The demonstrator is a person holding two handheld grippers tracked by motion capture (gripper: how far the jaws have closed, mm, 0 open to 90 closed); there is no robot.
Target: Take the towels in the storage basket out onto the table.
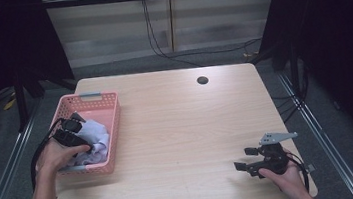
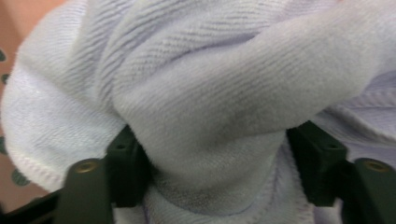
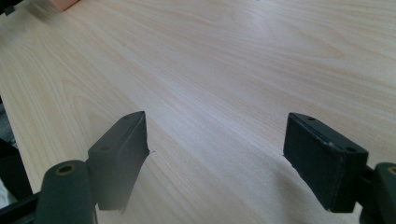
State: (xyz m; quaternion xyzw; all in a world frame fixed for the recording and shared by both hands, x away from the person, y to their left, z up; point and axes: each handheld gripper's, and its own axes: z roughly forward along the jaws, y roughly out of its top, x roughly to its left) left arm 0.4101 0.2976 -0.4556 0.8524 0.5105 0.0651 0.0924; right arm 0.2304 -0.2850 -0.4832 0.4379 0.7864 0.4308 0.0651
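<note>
From above, a pink basket [image 1: 109,118] sits at the table's [image 1: 183,129] left edge with a pale lilac cloth [image 1: 94,136] bundled inside. The left hand [image 1: 56,154] holds the left gripper [image 1: 70,130] down in the basket, against the cloth. At the near right corner the right hand [image 1: 284,172] holds the right gripper [image 1: 244,158] low over bare wood, well apart from the basket, its jaws spread.

In the left gripper view, a thick fold of the cloth [image 2: 210,107] bulges between the jaws, which stand wide on either side and touch it; whether they squeeze it, I cannot tell.

In the right gripper view, the jaws stand wide apart over the table [image 3: 243,70], holding nothing. A corner of the basket [image 3: 65,3] peeks in at the top left.
</note>
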